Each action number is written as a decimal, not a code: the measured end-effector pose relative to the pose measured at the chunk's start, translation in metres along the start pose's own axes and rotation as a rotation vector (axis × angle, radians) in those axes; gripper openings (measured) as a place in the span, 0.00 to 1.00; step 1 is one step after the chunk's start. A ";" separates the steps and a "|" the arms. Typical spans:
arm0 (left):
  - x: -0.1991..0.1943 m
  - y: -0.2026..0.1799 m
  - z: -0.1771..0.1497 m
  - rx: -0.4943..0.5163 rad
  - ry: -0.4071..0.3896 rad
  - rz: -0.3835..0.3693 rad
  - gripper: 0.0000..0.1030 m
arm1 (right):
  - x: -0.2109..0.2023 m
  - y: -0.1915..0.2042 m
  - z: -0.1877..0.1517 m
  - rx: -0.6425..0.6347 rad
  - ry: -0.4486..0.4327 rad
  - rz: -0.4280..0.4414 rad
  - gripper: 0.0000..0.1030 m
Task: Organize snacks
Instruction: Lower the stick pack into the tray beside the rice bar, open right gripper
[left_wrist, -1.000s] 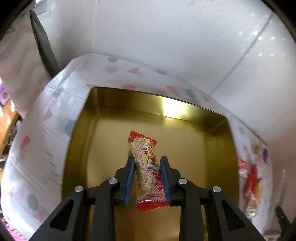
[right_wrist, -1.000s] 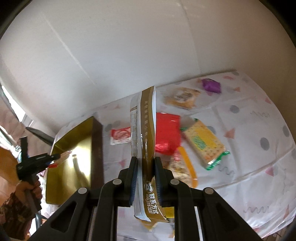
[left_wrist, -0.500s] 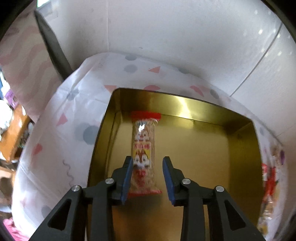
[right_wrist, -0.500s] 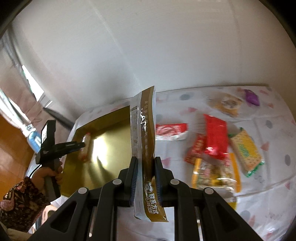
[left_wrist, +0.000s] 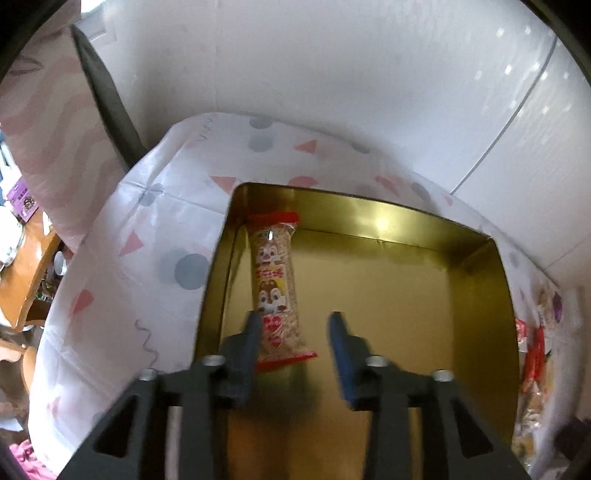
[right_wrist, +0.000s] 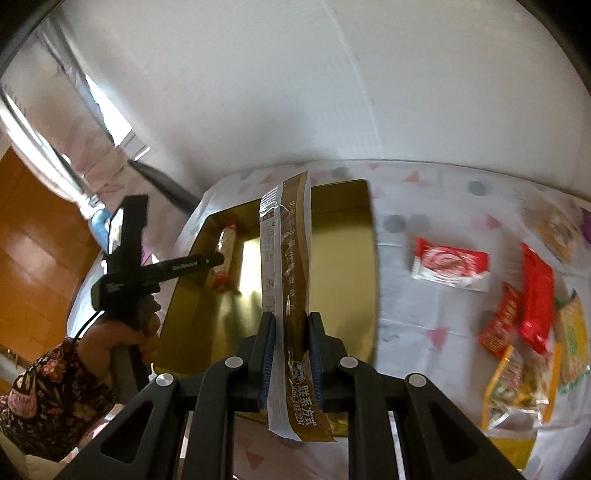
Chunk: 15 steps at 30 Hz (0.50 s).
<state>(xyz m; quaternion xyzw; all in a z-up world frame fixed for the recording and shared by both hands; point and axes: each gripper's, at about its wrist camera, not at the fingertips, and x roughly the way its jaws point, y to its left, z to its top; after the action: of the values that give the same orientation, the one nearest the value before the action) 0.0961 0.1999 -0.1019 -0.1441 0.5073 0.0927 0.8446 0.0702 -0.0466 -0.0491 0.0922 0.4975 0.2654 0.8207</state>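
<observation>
From the left wrist camera, one gold tin (left_wrist: 476, 295) sits on a white tablecloth (left_wrist: 122, 280) printed with grey dots and pink triangles, and everything here is placed against that tin. Inside it lies one rice bar (left_wrist: 275, 288) in a clear wrapper with red ends and two cartoon chipmunk faces, stretched lengthways along the tin's left wall with its far end close to the back left corner. The left gripper (left_wrist: 295, 332) hangs over the tin's near part with its jaws spread wide and nothing between them; its left finger overlaps the bar's near end in this view, while the right finger stands well clear of it. Beyond the tin's right wall a few packets show only as a red and yellow blur. From the right wrist camera, the right gripper (right_wrist: 290, 332) has its jaws pressed onto one long brown and silver sachet (right_wrist: 286, 269), held upright over the tin's (right_wrist: 343, 280) near edge. The same single bar (right_wrist: 225, 254) lies by the tin's far left wall, with the left gripper's tip (right_wrist: 207, 261) above it. To the right of the tin lie one red and white packet (right_wrist: 450, 266) and, further off, a blurred cluster (right_wrist: 532, 332) of at least four red, yellow and green packs.
</observation>
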 end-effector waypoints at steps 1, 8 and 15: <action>-0.007 0.001 -0.003 -0.004 -0.012 0.008 0.59 | 0.005 0.003 0.002 -0.001 0.010 0.010 0.17; -0.047 0.013 -0.033 -0.076 -0.046 -0.044 0.71 | 0.055 0.012 0.015 0.056 0.118 0.094 0.17; -0.062 0.028 -0.060 -0.119 -0.020 -0.046 0.72 | 0.094 0.020 0.025 0.110 0.184 0.119 0.17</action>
<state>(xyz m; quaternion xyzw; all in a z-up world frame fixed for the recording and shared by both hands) 0.0091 0.2055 -0.0779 -0.2046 0.4892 0.1048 0.8414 0.1189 0.0228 -0.1005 0.1419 0.5784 0.2933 0.7479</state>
